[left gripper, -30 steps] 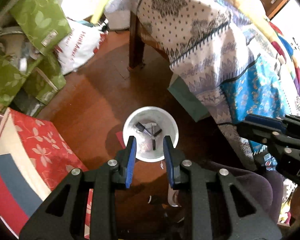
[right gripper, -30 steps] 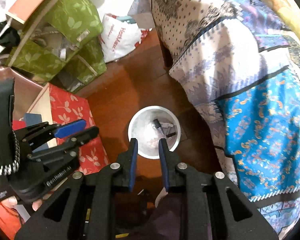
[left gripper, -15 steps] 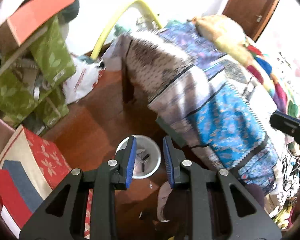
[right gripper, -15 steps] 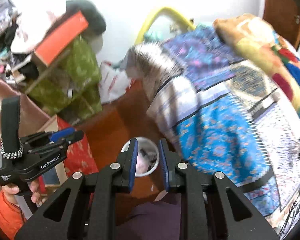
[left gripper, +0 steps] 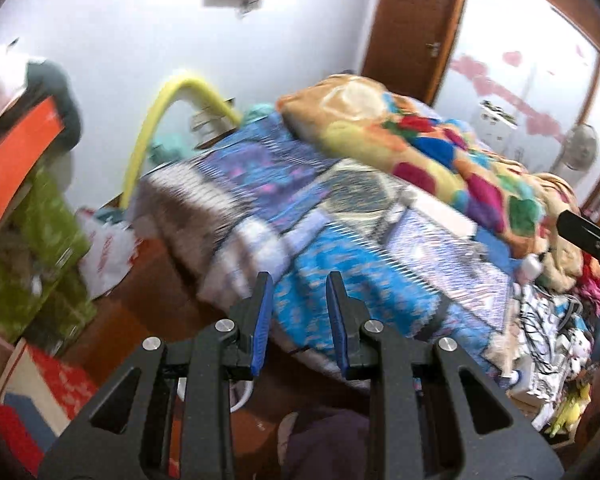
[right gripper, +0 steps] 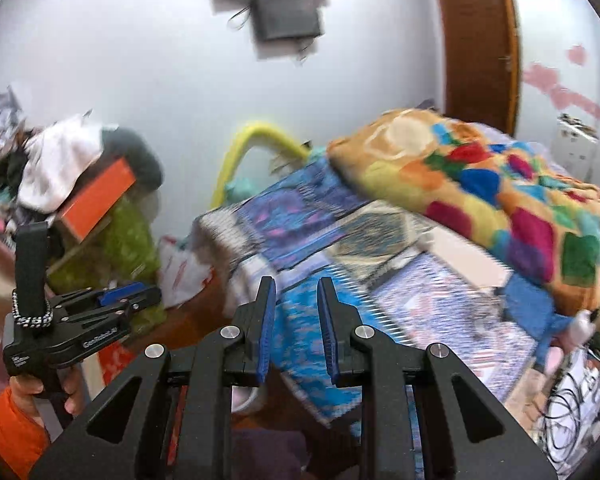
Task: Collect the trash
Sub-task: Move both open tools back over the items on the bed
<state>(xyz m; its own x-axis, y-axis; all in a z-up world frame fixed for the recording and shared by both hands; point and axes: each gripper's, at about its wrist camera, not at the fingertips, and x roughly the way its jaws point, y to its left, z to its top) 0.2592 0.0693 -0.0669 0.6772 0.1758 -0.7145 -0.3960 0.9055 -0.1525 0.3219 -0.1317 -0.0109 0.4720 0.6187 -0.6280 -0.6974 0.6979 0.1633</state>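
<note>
1. A second ago both wrist cameras looked straight down into a white bin holding dark scraps on the wooden floor. Now both views have swung up and show the bed (left gripper: 340, 216), the white wall and a brown door; the pictures are smeared by motion.

2. The white bin (left gripper: 242, 394) is now only a sliver of pale rim at the foot of the bed, low in the left view behind the gripper's fingers. In the right view the same rim shows just below the bed's edge.

3. Judged from this, the drop into the bin looks finished and both hands are moving on to look for more trash. No clear piece of trash can be picked out on or around the bed through the blur.

4. The left gripper (left gripper: 298, 316) is raised over the near corner of the bed, tilted downward. Its blue-padded jaws stand narrowly apart with nothing between them.

5. The right gripper (right gripper: 296, 318) is also over the near edge of the bed, angled down, jaws a narrow gap apart and empty.

6. In the right view, the left gripper appears left of the bed, held by a hand (right gripper: 40, 394) in an orange sleeve.
</note>
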